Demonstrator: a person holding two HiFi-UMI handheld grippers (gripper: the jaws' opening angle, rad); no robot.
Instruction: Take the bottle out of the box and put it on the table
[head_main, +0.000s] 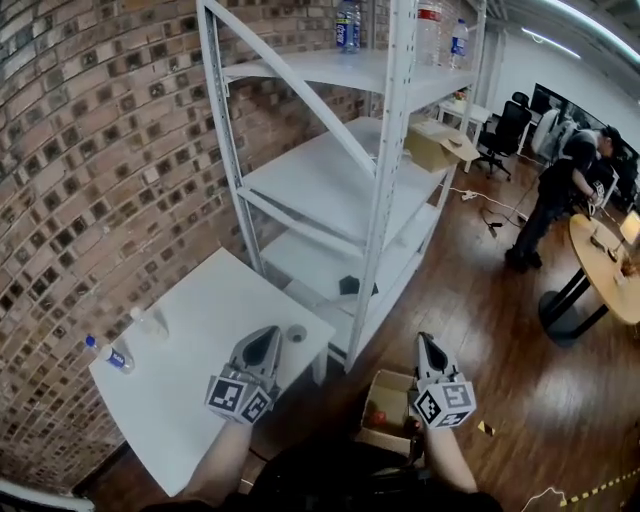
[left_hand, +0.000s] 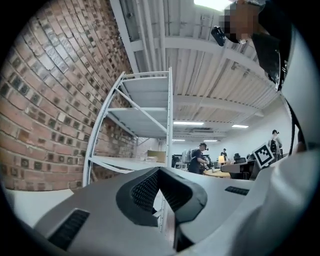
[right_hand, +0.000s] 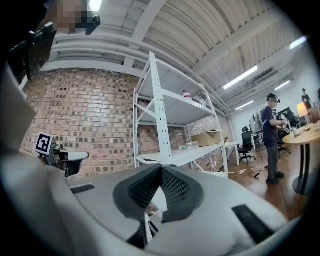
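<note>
head view: the cardboard box (head_main: 383, 442) on the floor is partly covered by the right gripper (head_main: 424, 343). only something red shows inside it, can't tell what. a bottle (head_main: 108, 354) lies on the white table (head_main: 200, 300) near its left edge, well apart from both grippers. the left gripper (head_main: 268, 336) hangs over the table's near corner, clamped together and empty.

left gripper view: jaws pressed tip to tip, nothing in them, white rack (left_hand: 169, 125) dead ahead.

right gripper view: jaws closed tight on nothing, with the rack and a person (right_hand: 272, 140) beyond.
</note>
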